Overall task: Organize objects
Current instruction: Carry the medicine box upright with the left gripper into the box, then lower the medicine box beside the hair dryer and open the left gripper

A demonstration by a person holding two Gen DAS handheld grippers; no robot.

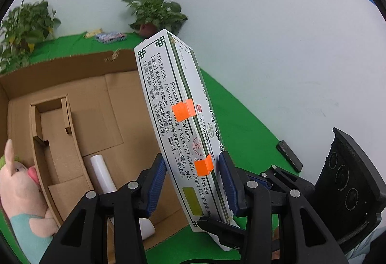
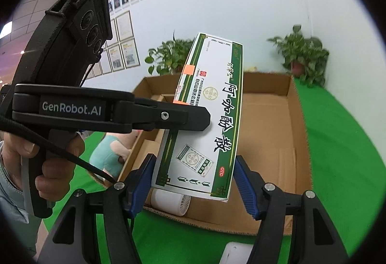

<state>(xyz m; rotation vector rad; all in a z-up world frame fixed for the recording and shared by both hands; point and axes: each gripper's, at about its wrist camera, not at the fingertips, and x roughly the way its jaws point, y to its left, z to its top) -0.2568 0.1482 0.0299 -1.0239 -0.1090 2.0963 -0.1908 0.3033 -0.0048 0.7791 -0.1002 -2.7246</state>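
While the left gripper squeezes the medicine box above the cardboard box, the right gripper squeezes its near end too; a white tube lies inside.

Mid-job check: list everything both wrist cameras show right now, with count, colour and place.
medicine box: one, white and green with orange tape tabs, held up over the carton by both grippers
cardboard carton: one, brown, open, on the green mat
cardboard insert: one, brown, inside the carton at its left in the left wrist view
white cylinder: one, lying in the carton under the box
plush toy: one, pink with teal, outside the carton's left wall
potted plants: two, green, at the wall
folded cloth: one, bluish, behind the carton
black flat object: one, on the mat, right
green mat: one, under everything
left gripper: fingers shut on the box's thin sides
right gripper: fingers across its wide face
person's hand: one, on the left gripper's handle
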